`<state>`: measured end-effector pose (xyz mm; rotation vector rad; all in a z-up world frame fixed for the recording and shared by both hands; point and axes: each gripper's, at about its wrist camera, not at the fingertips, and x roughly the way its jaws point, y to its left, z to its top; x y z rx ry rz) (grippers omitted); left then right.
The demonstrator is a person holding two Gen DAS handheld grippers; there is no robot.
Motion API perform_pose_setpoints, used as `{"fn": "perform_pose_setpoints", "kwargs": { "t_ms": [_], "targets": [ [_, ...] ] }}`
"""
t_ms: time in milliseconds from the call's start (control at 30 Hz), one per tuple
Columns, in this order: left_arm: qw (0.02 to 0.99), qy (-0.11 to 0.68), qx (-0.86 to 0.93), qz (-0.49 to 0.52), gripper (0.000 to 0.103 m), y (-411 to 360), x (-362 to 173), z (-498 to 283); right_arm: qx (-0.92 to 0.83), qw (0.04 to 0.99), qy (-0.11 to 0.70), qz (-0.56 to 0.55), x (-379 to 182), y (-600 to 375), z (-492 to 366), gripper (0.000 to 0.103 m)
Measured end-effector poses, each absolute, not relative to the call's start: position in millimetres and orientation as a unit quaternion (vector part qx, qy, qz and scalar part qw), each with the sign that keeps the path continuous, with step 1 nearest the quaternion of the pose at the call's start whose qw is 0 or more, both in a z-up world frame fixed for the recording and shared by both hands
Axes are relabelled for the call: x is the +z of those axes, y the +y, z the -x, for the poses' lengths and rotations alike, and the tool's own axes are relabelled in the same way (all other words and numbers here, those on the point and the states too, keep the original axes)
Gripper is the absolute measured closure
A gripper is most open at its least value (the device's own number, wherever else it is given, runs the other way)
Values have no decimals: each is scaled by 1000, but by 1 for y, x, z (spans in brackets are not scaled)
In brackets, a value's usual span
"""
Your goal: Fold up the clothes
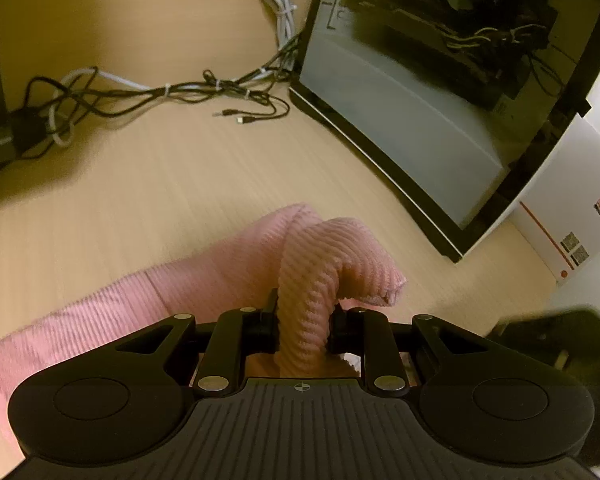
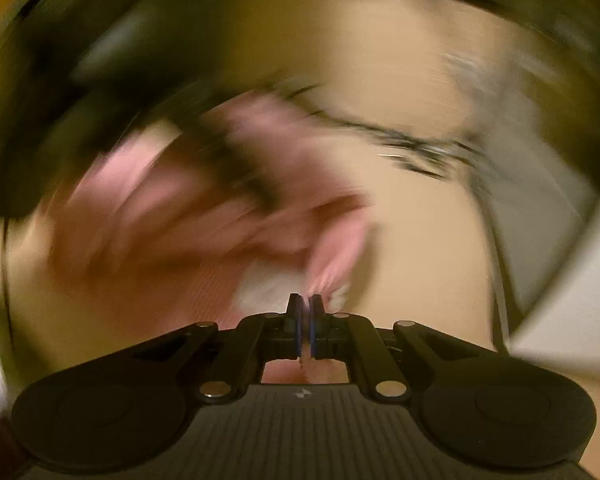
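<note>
My left gripper (image 1: 304, 320) fingers clamp the pink ribbed knit garment (image 1: 332, 256); right gripper (image 2: 310, 312) fingers pinch its thin edge (blurred), which may slip if I tug.

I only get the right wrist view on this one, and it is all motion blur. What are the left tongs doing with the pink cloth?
Observer: The left tongs are shut on a bunched fold of the ribbed pink garment; the rest of it trails on the table.
Operator: Those dark streaks further back, what are they?
Observer: A tangle of black and white cables lying on the wood, apart from the garment.
Operator: And the big dark shape at the side?
Observer: A computer case with a see-through side panel, to the right of the garment and not touching it.
</note>
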<state>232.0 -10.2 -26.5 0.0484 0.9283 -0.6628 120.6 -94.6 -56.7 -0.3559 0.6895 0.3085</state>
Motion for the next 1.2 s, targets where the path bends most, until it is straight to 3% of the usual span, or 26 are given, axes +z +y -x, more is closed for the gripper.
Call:
{"fn": "perform_pose_setpoints", "kwargs": {
  "t_ms": [133,267,333,500,567,600,667,833,867,900,933,1033,1133,1200],
  "targets": [
    [835,443,-324,-20,78,-13,-31,-227,202,869,338,298,-76,-56,-107,100],
    [810,452,-373,-14,48,-21,-35,-217,219,856,335,328,-76,-51,-103,98],
    [801,459,-385,-17,43,-24,-42,-210,231,858,350,297,-69,-61,-104,96],
    [786,479,-391,-10,32,-16,-57,-197,247,871,374,201,-43,-104,-89,53],
    [786,479,-391,-22,27,-13,-60,-188,236,881,380,155,-30,-129,-82,50],
    [784,478,-393,-34,17,-12,-60,-181,225,888,381,127,-23,-142,-82,49],
    [775,484,-403,-52,10,-11,-60,-166,197,903,375,70,-9,-165,-84,46],
    [776,475,-412,-42,10,25,-44,-131,139,934,328,-27,12,-185,-106,43],
    [784,470,-406,-28,11,37,-38,-128,134,937,321,-34,13,-182,-113,49],
    [795,462,-393,-12,14,49,-32,-127,136,937,320,-32,11,-175,-119,65],
    [806,455,-380,3,16,62,-27,-128,138,937,319,-31,9,-168,-126,71],
    [837,438,-326,42,25,101,-19,-136,157,926,342,-35,-5,-149,-135,74],
    [850,450,-270,44,41,125,-33,-156,164,907,387,-32,-34,-128,-149,74],
    [852,461,-246,47,63,136,-46,-172,146,895,422,-21,-62,-117,-150,72]
  ]
}}
